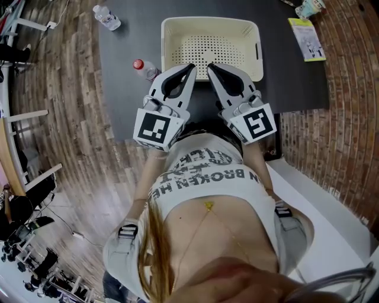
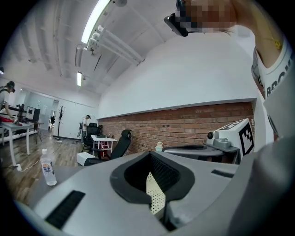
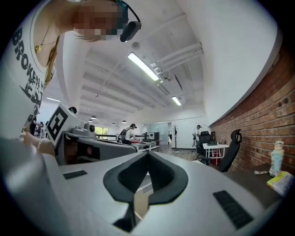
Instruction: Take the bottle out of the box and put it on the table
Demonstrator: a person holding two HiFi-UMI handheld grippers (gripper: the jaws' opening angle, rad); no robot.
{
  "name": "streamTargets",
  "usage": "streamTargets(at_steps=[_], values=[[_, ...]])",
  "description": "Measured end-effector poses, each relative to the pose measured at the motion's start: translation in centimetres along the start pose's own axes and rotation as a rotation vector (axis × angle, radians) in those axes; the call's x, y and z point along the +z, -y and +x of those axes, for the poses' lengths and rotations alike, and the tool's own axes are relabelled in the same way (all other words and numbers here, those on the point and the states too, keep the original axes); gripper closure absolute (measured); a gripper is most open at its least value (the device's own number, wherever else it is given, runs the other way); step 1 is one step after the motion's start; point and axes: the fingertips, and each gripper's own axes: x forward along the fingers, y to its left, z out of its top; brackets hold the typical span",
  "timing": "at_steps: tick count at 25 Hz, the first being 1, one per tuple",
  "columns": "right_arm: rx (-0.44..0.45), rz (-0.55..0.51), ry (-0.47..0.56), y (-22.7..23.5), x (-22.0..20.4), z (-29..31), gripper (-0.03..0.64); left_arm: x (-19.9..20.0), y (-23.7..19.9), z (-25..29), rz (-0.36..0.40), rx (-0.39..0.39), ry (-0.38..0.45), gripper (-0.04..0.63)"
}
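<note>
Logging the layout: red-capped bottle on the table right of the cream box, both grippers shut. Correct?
No: the head view shows the red-capped bottle on the table left of the cream box. Left gripper and right gripper are shut.

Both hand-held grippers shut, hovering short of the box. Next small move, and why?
Probably no reach: ease both down and stop. The box shows only bare perforated floor, though the jaw tips hide its near edge. A red-capped bottle already sits on the table, with a second bottle near the far corner. The left hand-held gripper and right hand-held gripper are shut, empty.
</note>
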Motion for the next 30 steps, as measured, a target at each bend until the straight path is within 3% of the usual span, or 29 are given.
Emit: streamTargets(at_steps=[30], values=[[0.013, 0.002, -0.03, -0.3, -0.7, -0.2, 0.608, -1.1, 0.1, -0.1, -0.011, 0.001, -0.022, 0.589]])
